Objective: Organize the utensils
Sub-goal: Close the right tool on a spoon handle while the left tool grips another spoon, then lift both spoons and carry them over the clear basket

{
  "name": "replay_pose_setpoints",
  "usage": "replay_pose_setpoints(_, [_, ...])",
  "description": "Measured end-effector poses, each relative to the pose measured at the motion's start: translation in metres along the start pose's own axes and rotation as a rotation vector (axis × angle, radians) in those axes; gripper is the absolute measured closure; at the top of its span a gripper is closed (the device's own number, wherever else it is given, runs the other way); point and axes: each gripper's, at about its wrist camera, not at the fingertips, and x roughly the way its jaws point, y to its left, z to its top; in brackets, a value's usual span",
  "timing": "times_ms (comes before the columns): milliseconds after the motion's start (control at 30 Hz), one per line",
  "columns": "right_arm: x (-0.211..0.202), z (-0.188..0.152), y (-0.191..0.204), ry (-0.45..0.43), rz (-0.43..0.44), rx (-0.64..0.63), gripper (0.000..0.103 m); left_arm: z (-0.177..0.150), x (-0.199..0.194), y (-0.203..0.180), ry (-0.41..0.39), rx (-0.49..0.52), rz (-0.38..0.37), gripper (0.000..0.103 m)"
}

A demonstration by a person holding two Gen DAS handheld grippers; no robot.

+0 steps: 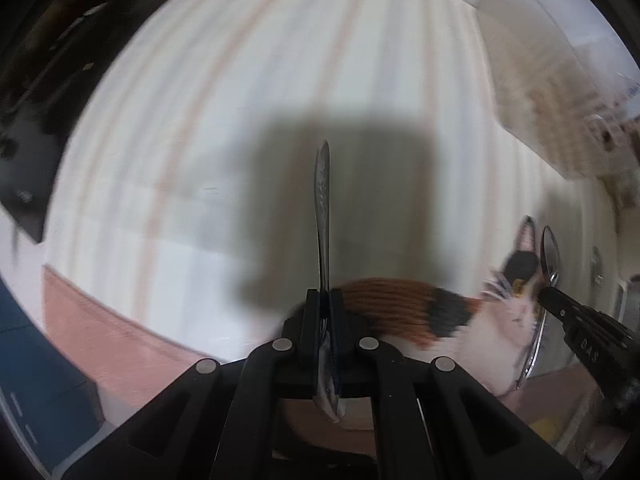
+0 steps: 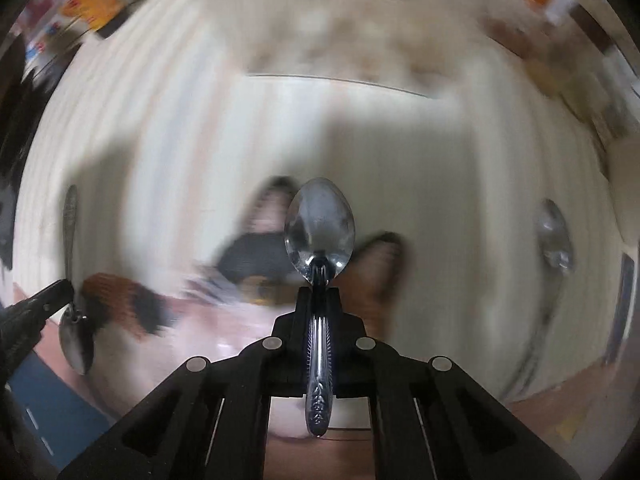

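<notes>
Both grippers point down over a pale striped cloth [image 1: 224, 128] and each is clenched on a spoon.

The left gripper [image 1: 322, 300] pinches its spoon [image 1: 322, 200] near the neck, handle pointing away from the camera and the bowl back between the fingers. The right wrist view shows that same spoon hanging at the left edge, bowl lowest.

The right gripper [image 2: 319, 296] grips the second spoon [image 2: 319, 228] just below the bowl, bowl forward and hollow side toward the lens, patterned handle running back under the camera.

A third spoon [image 2: 554, 240] lies on the cloth off to the right, blurred. That makes three spoons: two held, one lying.

A calico cat [image 1: 424, 312] sits below and between the two grippers, its ears near the right spoon's bowl.

A tan patterned tray or box [image 2: 340, 40] stands at the far edge of the cloth; it is too blurred to tell what is inside.
</notes>
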Motion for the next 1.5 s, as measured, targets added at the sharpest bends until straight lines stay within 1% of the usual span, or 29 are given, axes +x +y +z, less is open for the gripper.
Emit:
replay_pose_setpoints(33, [0.000,0.001,-0.012,0.007,-0.005,0.024,0.096,0.002,0.001,-0.007,0.001,0.017,-0.014,0.101])
replay_pose_setpoints(133, [0.000,0.003,-0.046,0.026,0.001,0.093,0.096,0.006,0.003,-0.024,0.002,0.062,-0.026,0.101])
replay_pose_setpoints(200, [-0.001,0.002,-0.064,0.034,0.017,0.124,0.096,0.007,0.003,-0.034,0.001,0.083,-0.030,0.101])
replay_pose_setpoints(400, [-0.009,-0.008,-0.092,0.001,0.092,0.185,0.096,0.018,-0.007,-0.054,-0.041,0.097,0.002,0.103])
replay_pose_setpoints(433, [-0.012,-0.016,-0.098,-0.006,0.102,0.188,0.096,0.020,-0.010,-0.057,-0.047,0.097,0.000,0.103])
replay_pose_setpoints(500, [-0.020,-0.017,-0.098,-0.022,0.119,0.192,0.096,0.018,-0.017,-0.060,-0.054,0.088,-0.019,0.103])
replay_pose_setpoints(567, [-0.026,-0.018,-0.099,-0.030,0.129,0.190,0.096,0.021,-0.022,-0.053,-0.057,0.038,-0.072,0.101])
replay_pose_setpoints(600, [-0.029,-0.018,-0.102,-0.033,0.133,0.189,0.096,0.021,-0.022,-0.047,-0.042,0.015,-0.101,0.099])
replay_pose_setpoints(667, [-0.033,-0.022,-0.105,-0.033,0.135,0.191,0.096,0.020,-0.014,-0.039,0.005,-0.019,-0.131,0.092])
replay_pose_setpoints(700, [-0.033,-0.021,-0.106,-0.030,0.138,0.195,0.096,0.017,-0.007,-0.030,0.032,-0.032,-0.136,0.081])
replay_pose_setpoints(733, [-0.033,-0.020,-0.107,-0.026,0.141,0.198,0.096,0.012,-0.002,-0.028,0.053,-0.039,-0.143,0.077])
replay_pose_setpoints(767, [-0.032,-0.021,-0.110,-0.023,0.142,0.201,0.096,0.004,0.001,-0.025,0.068,-0.039,-0.151,0.077])
replay_pose_setpoints(800, [-0.030,-0.018,-0.102,-0.022,0.140,0.201,0.096,-0.001,0.007,-0.028,0.094,-0.035,-0.151,0.077])
replay_pose_setpoints(867, [-0.026,-0.020,-0.106,-0.017,0.142,0.202,0.096,-0.014,0.012,-0.027,0.122,-0.002,-0.141,0.077])
replay_pose_setpoints(900, [-0.028,-0.026,-0.113,-0.015,0.142,0.201,0.096,-0.017,0.016,-0.036,0.136,0.032,-0.122,0.074])
replay_pose_setpoints(933, [-0.027,-0.029,-0.110,-0.014,0.143,0.202,0.096,-0.020,0.016,-0.040,0.135,0.055,-0.110,0.067])
replay_pose_setpoints(967, [-0.027,-0.029,-0.112,-0.012,0.144,0.202,0.096,-0.022,0.015,-0.042,0.130,0.072,-0.096,0.064])
replay_pose_setpoints(1000, [-0.025,-0.032,-0.110,-0.012,0.143,0.200,0.096,-0.023,0.015,-0.047,0.128,0.087,-0.072,0.064])
replay_pose_setpoints(1100, [-0.020,-0.033,-0.104,-0.012,0.143,0.191,0.096,-0.025,0.017,-0.059,0.114,0.110,-0.022,0.065])
replay_pose_setpoints(1167, [-0.019,-0.036,-0.103,-0.011,0.143,0.185,0.096,-0.027,0.018,-0.064,0.101,0.118,0.012,0.077])
replay_pose_setpoints(1200, [-0.018,-0.038,-0.103,-0.010,0.144,0.186,0.096,-0.027,0.019,-0.065,0.092,0.124,0.031,0.093])
replay_pose_setpoints(1233, [-0.017,-0.038,-0.103,-0.009,0.145,0.189,0.096,-0.027,0.020,-0.066,0.089,0.119,0.025,0.096])
replay_pose_setpoints(1300, [-0.017,-0.038,-0.102,-0.013,0.147,0.190,0.096,-0.028,0.018,-0.064,0.083,0.101,0.004,0.099])
replay_pose_setpoints(1400, [-0.019,-0.039,-0.104,-0.022,0.152,0.198,0.096,-0.029,0.008,-0.061,0.051,0.099,0.003,0.103])
replay_pose_setpoints(1500, [-0.024,-0.038,-0.109,-0.033,0.159,0.206,0.096,-0.027,-0.008,-0.059,0.008,0.089,-0.011,0.103])
